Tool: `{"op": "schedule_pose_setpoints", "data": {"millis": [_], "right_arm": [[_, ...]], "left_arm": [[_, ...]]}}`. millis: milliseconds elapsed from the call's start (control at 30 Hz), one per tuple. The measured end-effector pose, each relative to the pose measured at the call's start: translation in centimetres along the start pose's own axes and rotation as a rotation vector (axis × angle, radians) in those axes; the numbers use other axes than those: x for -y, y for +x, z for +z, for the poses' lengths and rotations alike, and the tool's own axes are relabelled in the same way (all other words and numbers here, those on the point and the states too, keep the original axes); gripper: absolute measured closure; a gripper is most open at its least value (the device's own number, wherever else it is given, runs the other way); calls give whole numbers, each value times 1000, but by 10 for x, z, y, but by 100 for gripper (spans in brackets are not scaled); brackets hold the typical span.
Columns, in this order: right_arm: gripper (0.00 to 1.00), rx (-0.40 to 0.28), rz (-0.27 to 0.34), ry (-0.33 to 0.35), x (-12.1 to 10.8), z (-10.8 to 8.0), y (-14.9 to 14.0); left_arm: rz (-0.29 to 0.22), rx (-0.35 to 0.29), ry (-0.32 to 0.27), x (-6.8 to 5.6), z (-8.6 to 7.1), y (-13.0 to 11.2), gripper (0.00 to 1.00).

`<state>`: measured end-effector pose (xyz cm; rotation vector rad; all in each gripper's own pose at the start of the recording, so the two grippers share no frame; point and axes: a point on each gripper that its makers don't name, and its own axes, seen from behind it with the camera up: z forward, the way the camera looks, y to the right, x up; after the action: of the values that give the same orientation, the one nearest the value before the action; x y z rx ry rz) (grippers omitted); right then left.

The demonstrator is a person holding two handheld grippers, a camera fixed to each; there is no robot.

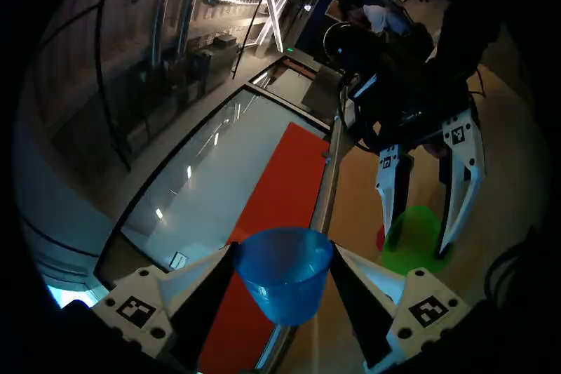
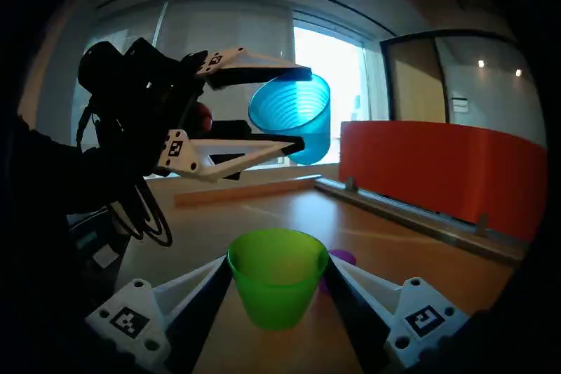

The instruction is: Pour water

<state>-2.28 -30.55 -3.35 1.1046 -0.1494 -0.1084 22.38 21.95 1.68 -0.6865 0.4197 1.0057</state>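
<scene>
Left gripper view: nearest the lens, the blue cup [image 1: 284,283] sits upright between the left gripper's [image 1: 282,251] two fingers, both pressing on its sides, so this tool is clamped on the cup. The green cup [image 1: 421,223] lies farther off, beyond the blue cup and to its right. The right gripper [image 1: 416,248] reaches down around the green cup with one white finger on each side of it. A small reddish thing [image 1: 380,237] lies just beside the green cup on the wooden table [image 1: 357,191]. An orange panel [image 1: 280,184] runs along the table's edge, left of the green cup.

Right gripper view: closest in, the green cup [image 2: 277,283] stands upright with the right gripper [image 2: 278,262] closed on it, a finger touching each side of its rim. Just behind the green cup a purple thing [image 2: 343,256] rests on the table [image 2: 393,248]. High above the green cup, the left gripper [image 2: 305,107] holds the blue cup [image 2: 291,114] pinched between its fingers, tipped on its side with the mouth turned this way. The orange panel [image 2: 449,163] stands to the right of the green cup, well beyond it, and a bright window [image 2: 329,65] lies behind.
</scene>
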Motion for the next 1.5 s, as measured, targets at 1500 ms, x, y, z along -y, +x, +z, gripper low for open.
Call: {"op": "schedule_pose_setpoints", "data": {"millis": [1500], "right_arm": [[9, -9, -6, 0, -2, 1, 5]], "left_arm": [[162, -25, 10, -2, 0, 16, 10]]}}
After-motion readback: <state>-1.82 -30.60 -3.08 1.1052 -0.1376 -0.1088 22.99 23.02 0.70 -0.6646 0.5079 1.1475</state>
